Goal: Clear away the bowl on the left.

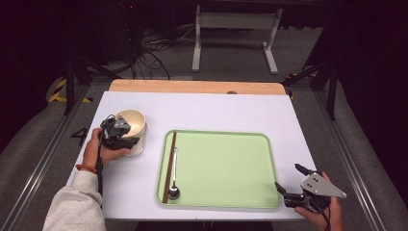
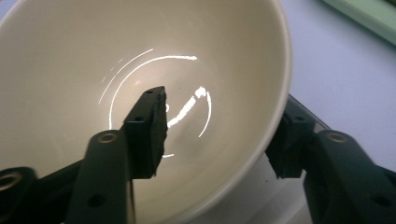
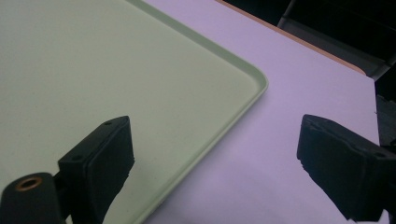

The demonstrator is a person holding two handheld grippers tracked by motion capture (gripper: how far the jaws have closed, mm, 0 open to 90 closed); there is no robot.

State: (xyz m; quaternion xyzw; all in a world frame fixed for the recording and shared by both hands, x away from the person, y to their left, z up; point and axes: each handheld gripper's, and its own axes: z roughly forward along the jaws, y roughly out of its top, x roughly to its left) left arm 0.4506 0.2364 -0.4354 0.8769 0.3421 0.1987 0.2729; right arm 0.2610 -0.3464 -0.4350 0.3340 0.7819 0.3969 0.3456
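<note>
the cream bowl (image 1: 131, 126) stands on the white table (image 1: 216, 110), near its left edge and just left of the green tray (image 1: 226, 166), apart from it. the left gripper (image 1: 120, 137) is at the bowl's near side, its jaws straddling the wall: in the left gripper view one jaw reaches inside the bowl (image 2: 140, 70) and the other sits outside, under the rim. whether the pads already press on the wall i cannot tell, so the grip is not certain. the left hand (image 1: 98, 151) holds the gripper from the near left, a light sleeve (image 1: 77, 204) behind it.

the right gripper (image 1: 291, 180) rests at the near right corner of the table, just beside the tray's near right corner, released, its jaws wide apart with nothing between them. in the right gripper view the tray's (image 3: 93, 70) rounded corner lies between the two pads.

inside the tray, along its left wall, lie brown chopsticks (image 1: 170, 166) and a metal spoon (image 1: 173, 185), its bowl end toward the near edge.
</note>
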